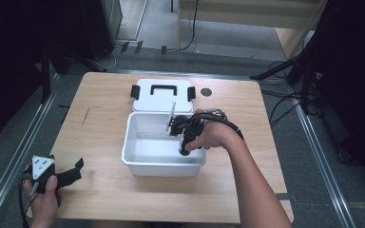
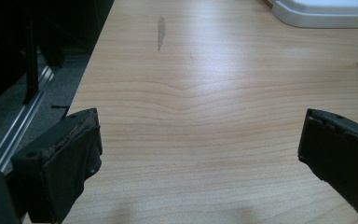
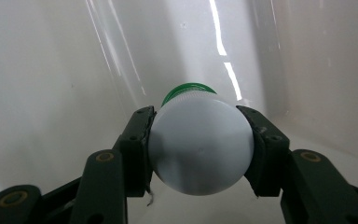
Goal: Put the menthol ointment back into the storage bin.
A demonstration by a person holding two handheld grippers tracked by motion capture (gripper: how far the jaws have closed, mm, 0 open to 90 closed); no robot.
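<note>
High view, lower left of frame: the left gripper (image 1: 78,167) sits in the person's left hand (image 1: 43,192), low over the wooden table (image 1: 100,128) near its left edge, grey three-cornered plate on top, black jaws pointing right. Left gripper view: the two jaws stand wide apart at the lower left and lower right corners, bare wood grain between them, nothing held. A short grey scuff mark (image 2: 160,31) on the wood, upper left of centre in that view; a white corner of the lid (image 2: 326,11) at the upper right.

Centre of the high view: a white plastic bin (image 1: 138,164), open, rectangular. Directly behind it, touching or nearly so, lies the white lid (image 1: 161,100), flat, with a black handle and a black latch at each end. A small dark round spot (image 1: 206,91) on the table just right of the lid.

Right of centre: the right hand (image 1: 214,135) reaches over the bin's right rim, and the right gripper (image 1: 183,142) points down into the bin's right half. Right gripper view: the jaws are clamped on either side of a white bottle with a green cap (image 3: 200,144), pads pressed against its round body, cap end facing away toward the bin's inner wall. The bottle is inside the bin, in the grip; whether it touches the floor I cannot tell.
</note>
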